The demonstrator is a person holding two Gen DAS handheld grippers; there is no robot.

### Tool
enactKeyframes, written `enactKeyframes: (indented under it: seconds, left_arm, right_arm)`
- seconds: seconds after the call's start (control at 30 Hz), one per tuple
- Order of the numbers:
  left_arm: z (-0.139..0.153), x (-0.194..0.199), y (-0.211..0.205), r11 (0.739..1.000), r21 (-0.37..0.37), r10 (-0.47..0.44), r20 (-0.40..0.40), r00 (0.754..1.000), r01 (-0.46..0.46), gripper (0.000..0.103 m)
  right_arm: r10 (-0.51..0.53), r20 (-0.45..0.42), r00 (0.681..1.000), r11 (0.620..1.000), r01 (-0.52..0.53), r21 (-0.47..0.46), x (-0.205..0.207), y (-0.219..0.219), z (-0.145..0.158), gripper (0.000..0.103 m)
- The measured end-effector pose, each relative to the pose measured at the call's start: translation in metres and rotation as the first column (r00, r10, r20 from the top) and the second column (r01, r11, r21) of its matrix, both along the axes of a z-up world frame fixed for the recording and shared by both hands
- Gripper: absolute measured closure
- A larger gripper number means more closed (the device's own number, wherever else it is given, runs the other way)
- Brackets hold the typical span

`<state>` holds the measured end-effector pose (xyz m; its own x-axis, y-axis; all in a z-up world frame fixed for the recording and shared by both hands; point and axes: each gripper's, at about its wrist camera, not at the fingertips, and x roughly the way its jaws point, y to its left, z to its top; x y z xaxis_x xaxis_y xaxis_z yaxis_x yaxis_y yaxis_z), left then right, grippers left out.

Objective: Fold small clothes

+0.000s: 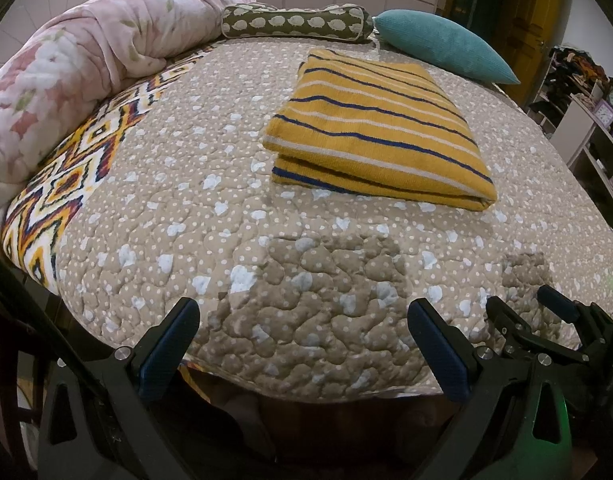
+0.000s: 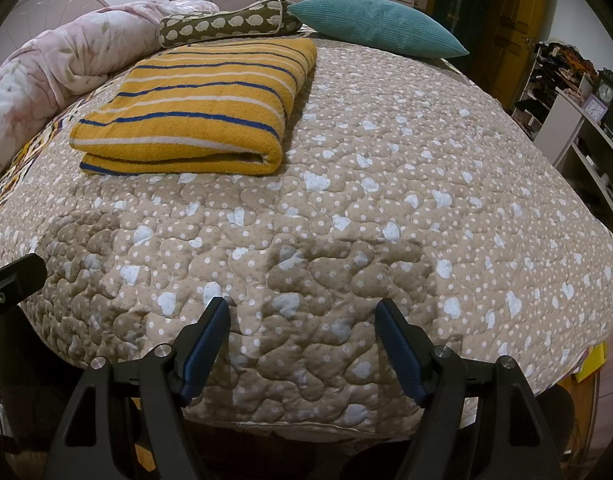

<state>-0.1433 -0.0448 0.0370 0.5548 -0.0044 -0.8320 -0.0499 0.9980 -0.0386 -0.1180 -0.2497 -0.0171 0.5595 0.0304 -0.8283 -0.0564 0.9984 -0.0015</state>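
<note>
On the quilt [image 1: 210, 216] lies a folded yellow striped cloth [image 1: 376, 130], well ahead of both grippers and touched by neither. Left gripper [image 1: 302, 320] hovers over the near edge of the quilt with jaws spread wide and nothing between them; right gripper [image 2: 302, 318] does likewise just beside it. Behind the cloth sit a teal pillow [image 2: 376, 26], a sheep-print bolster [image 2: 226, 22] and a pink blanket [image 1: 70, 64].

Folded striped cloth [image 2: 194, 108] on quilted bedspread [image 2: 386, 200], apparently clear of wide-spread right gripper [image 2: 302, 320].
</note>
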Motion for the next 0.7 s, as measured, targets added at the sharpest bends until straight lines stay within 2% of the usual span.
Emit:
enactKeyframes:
  seconds: [0.7]
  left_arm:
    - [0.0053,-0.0015,-0.0039,1.0,0.01,-0.011,0.02,1.0,0.011,0.0]
  right_arm:
    - [0.011,0.003,1.0,1.0,-0.011,-0.024,0.0005,0.001,0.0013,0.022]
